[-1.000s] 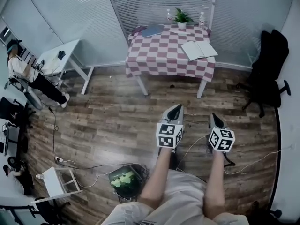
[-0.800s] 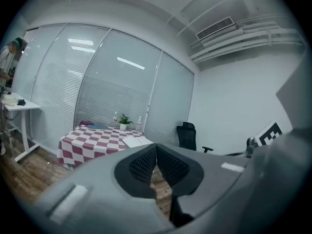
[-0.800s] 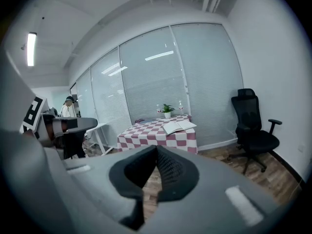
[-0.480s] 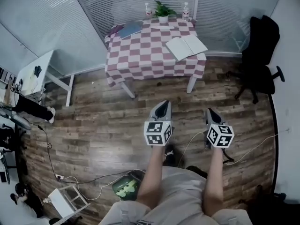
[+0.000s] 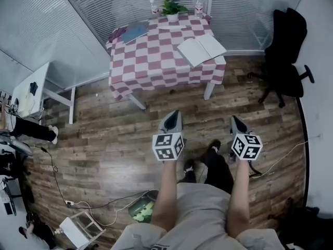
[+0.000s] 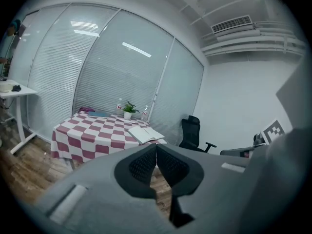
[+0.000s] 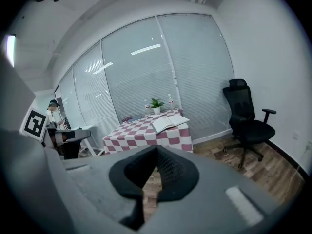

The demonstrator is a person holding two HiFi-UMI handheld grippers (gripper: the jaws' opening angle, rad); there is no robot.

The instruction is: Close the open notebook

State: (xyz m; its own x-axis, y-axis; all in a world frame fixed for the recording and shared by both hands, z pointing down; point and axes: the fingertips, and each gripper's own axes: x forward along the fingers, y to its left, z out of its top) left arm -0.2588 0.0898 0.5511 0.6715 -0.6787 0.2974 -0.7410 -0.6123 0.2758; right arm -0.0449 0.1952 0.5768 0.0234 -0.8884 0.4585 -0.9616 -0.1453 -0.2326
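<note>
An open white notebook (image 5: 202, 49) lies on the right part of a table with a red-and-white checked cloth (image 5: 156, 61), far ahead of me; it also shows as the notebook (image 6: 145, 134) in the left gripper view and the notebook (image 7: 169, 122) in the right gripper view. My left gripper (image 5: 174, 115) is held over the wooden floor, well short of the table, jaws shut and empty. My right gripper (image 5: 235, 121) hangs beside it, also shut with nothing in it. Both point toward the table.
A potted plant (image 5: 172, 7), two bottles and a blue book (image 5: 136, 31) stand at the table's far side by the blinds. A black office chair (image 5: 284, 51) is at the right. A white desk (image 5: 31, 90) stands left. Cables and a green box (image 5: 140, 210) lie on the floor.
The table and notebook have come nearer and shifted in the head view as I walked forward. Both grippers travelled along with me and stayed shut.
</note>
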